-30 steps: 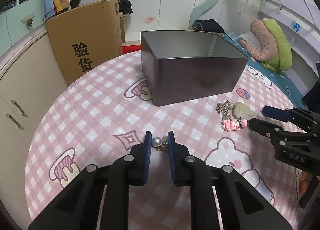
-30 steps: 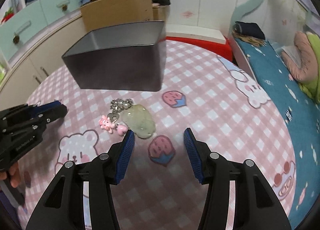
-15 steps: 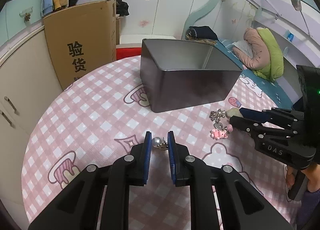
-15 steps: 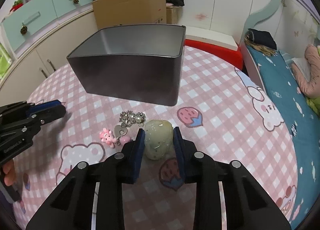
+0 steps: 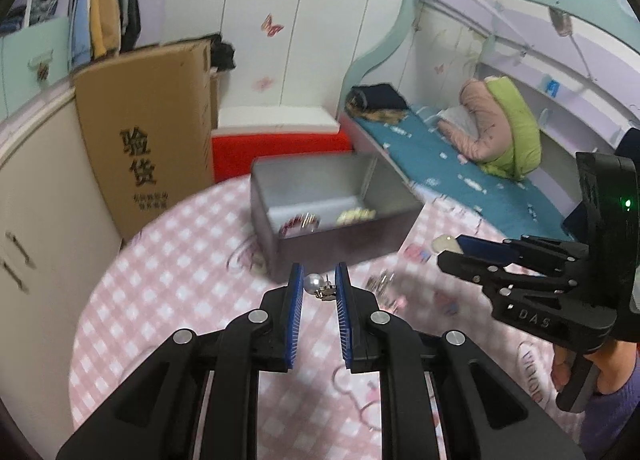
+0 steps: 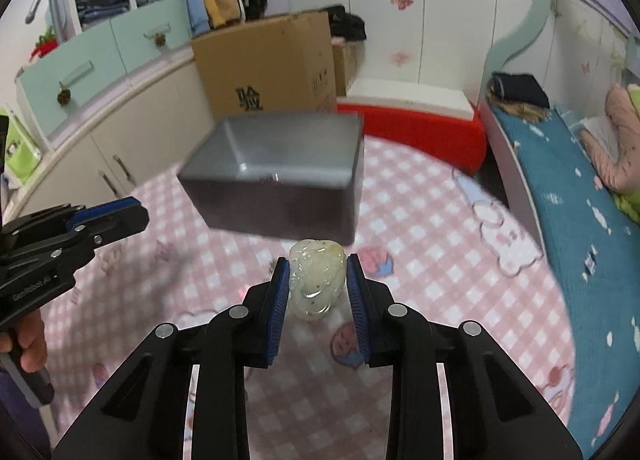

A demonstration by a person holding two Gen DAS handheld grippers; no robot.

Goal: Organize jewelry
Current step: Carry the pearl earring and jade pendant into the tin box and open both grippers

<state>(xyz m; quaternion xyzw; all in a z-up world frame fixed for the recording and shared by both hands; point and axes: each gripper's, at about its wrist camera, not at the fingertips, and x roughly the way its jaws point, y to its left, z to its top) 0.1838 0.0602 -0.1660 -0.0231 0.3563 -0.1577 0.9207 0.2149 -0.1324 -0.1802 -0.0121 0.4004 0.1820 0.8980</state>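
Note:
My left gripper [image 5: 318, 287] is shut on a pearl earring [image 5: 316, 285] and holds it above the pink checked tablecloth [image 5: 168, 280], in front of the open grey metal box [image 5: 320, 236]. My right gripper [image 6: 318, 280] is shut on a pale green jade pendant [image 6: 317, 280], lifted above the cloth just short of the box [image 6: 276, 188]. In the left wrist view the right gripper [image 5: 452, 248] shows at the right with the pendant's tip [image 5: 442, 242]. The left gripper [image 6: 132, 214] shows at the left in the right wrist view. Some jewelry pieces [image 5: 304, 222] lie inside the box.
A small charm cluster [image 5: 382, 286] lies blurred on the cloth right of my left gripper. A cardboard box [image 5: 148, 132] stands behind the table at the left. A bed [image 5: 460, 168] runs along the right. Cream cabinets [image 6: 100, 140] curve around the left.
Both grippers have risen from the cloth with their pieces. The right gripper closed on the jade pendant and lifted it. The box interior has come into view.

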